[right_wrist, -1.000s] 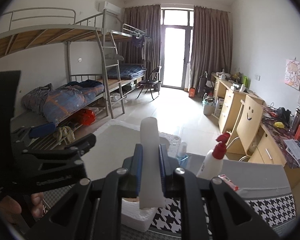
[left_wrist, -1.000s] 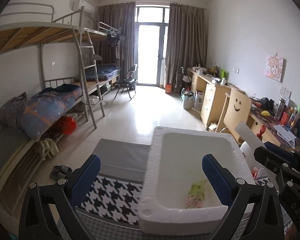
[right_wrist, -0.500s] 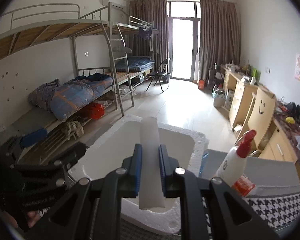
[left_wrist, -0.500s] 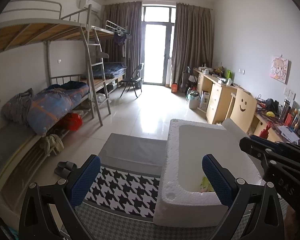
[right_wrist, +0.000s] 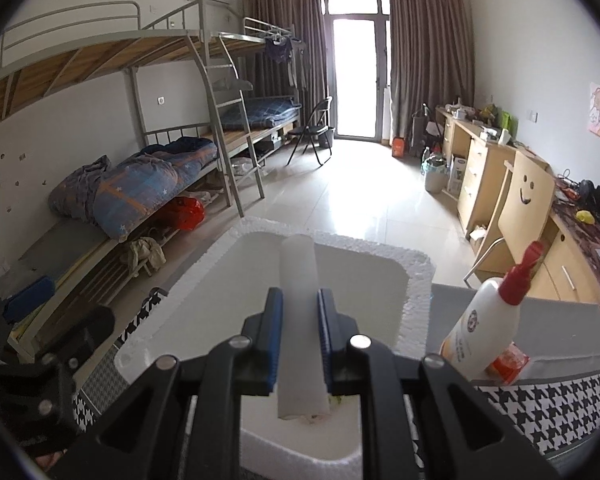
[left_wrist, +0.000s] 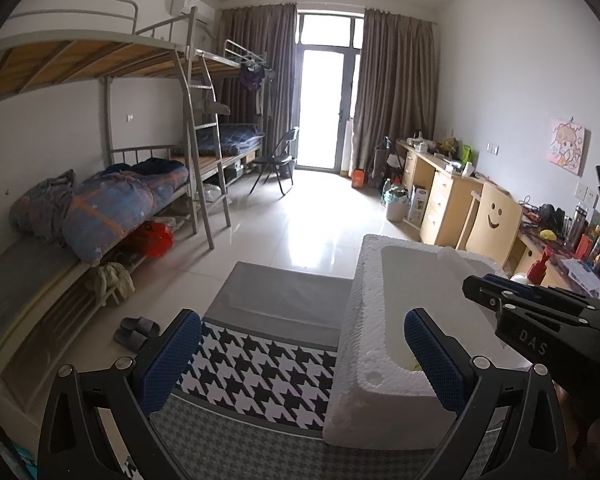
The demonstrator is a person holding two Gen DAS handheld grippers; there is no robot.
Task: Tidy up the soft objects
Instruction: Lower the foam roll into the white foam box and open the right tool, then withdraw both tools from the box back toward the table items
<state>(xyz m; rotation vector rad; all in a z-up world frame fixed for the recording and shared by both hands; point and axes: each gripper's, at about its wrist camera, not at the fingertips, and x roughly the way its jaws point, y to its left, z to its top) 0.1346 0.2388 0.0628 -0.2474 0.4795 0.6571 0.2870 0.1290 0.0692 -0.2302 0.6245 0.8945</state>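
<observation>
A white foam box (left_wrist: pixel 370 280) (right_wrist: pixel 416 280) stands on the houndstooth cloth. My right gripper (right_wrist: pixel 299 332) is shut on a white foam cylinder (right_wrist: pixel 299 280) and holds it above the box's open inside; it also shows in the left wrist view (left_wrist: pixel 496 296) over the box. A greenish soft item (left_wrist: pixel 414 364) lies at the box bottom, mostly hidden. My left gripper (left_wrist: pixel 300 352) is open and empty, left of the box above the cloth (left_wrist: pixel 260 364).
A white spray bottle with a red top (right_wrist: pixel 488 328) and a small red packet (right_wrist: pixel 510 362) stand right of the box. Bunk beds (left_wrist: pixel 100 200) line the left wall, desks and a smiley-face chair (left_wrist: pixel 496 216) the right. Slippers (left_wrist: pixel 134 330) lie on the floor.
My right gripper has carried the foam cylinder leftward and forward over the box. My left gripper has shifted left, so the box now sits at its right.
</observation>
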